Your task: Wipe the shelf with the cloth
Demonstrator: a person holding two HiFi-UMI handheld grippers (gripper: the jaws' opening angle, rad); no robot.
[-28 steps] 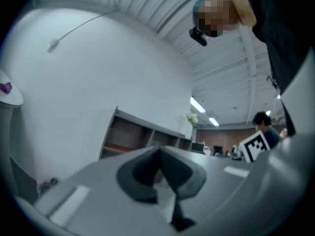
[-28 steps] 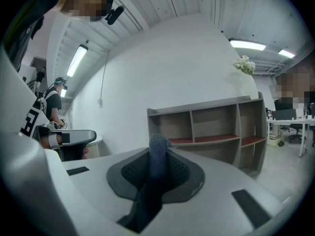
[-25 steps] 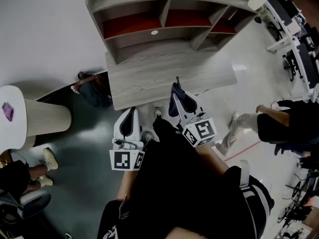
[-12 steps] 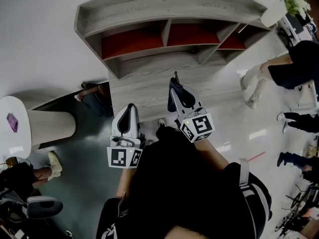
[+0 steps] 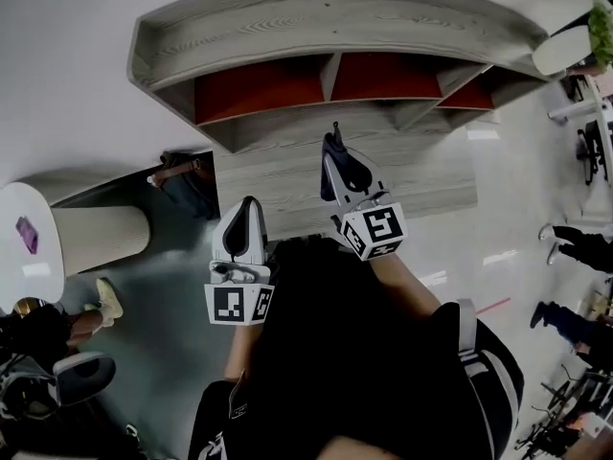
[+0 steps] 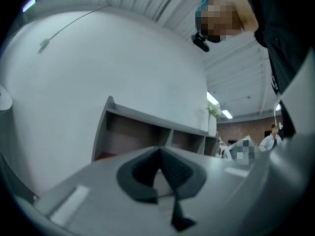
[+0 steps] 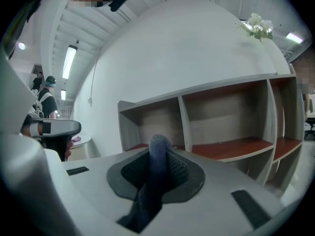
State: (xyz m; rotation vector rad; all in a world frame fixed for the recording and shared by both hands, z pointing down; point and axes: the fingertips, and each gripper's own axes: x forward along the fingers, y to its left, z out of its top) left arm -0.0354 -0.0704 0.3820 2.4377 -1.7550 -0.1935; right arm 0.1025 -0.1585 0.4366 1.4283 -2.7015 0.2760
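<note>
— Starting at the left: what is the left gripper (image 5: 249, 207) doing?
— Very little. Its jaws are pressed together with nothing between them, and it is held near the person, short of the grey counter (image 5: 278, 175).
— And the right gripper (image 5: 334, 147)?
— It pinches the dark blue cloth (image 7: 156, 154). A fold pokes up past the jaw tips and the rest hangs down. The head view puts it over the counter, pointing at the shelf (image 5: 326, 22) on the far side.
— Any wiping done?
— None, I judge. The cloth hangs in the air, apart from the red compartment floors (image 5: 244, 89). The whole wipe is left: reaching in, then passing over each board.
</note>
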